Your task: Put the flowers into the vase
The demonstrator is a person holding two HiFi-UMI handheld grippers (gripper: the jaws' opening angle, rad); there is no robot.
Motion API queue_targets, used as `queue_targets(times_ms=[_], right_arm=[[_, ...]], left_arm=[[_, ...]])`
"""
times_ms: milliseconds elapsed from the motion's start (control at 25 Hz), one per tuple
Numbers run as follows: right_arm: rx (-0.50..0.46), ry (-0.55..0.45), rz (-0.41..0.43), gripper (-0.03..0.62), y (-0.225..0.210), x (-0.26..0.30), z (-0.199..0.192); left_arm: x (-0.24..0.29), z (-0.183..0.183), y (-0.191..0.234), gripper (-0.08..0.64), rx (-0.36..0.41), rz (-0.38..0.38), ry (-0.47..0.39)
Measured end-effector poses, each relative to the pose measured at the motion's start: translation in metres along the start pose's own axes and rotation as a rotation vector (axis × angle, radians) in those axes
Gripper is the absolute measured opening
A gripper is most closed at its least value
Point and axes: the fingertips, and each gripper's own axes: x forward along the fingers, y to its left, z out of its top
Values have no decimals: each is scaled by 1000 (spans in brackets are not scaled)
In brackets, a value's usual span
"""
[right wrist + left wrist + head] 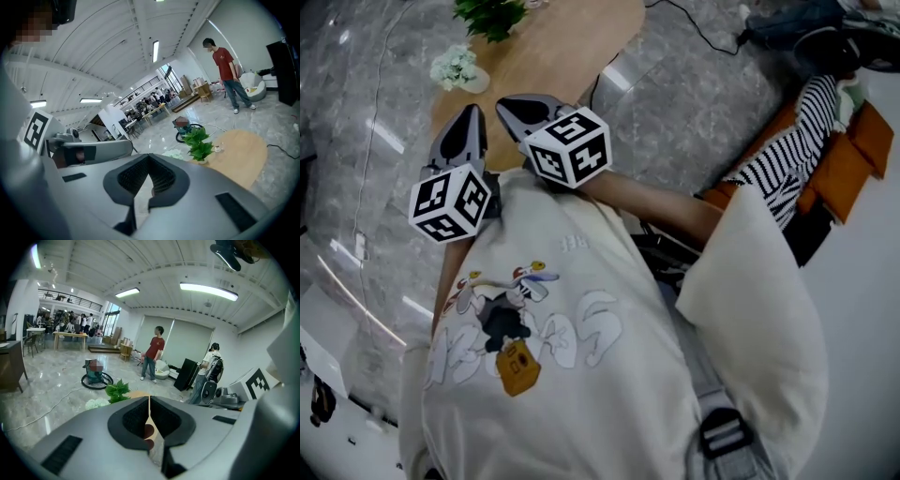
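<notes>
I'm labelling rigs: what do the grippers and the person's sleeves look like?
The left gripper and right gripper have grey shells and black ribbed pads; each carries a white cube bearing black square markers. The person wears a cream top with a cartoon print.

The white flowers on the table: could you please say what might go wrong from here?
The left gripper and right gripper are both shut and empty; reaching like that could push, not grasp. The white flowers sit near the wooden table's edge and might be knocked off.

White flower bunch (453,66) at edge of wood table (572,47), nr green leafy sprigs (492,14).
</notes>
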Motion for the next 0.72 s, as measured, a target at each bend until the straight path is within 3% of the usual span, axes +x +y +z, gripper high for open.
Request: queue_targets(times_ms=[160, 440, 720], right_arm=[[-28, -3, -18, 6, -3, 0, -2], [3, 14, -68, 6, -8, -6, -15], [-69, -17, -78, 6, 11, -30, -5]], left_arm=[[3, -4, 0, 18, 6, -7, -10], [-2, -11, -2, 17, 3, -20, -3], [-16, -10, -18, 18, 1, -20, 7]])
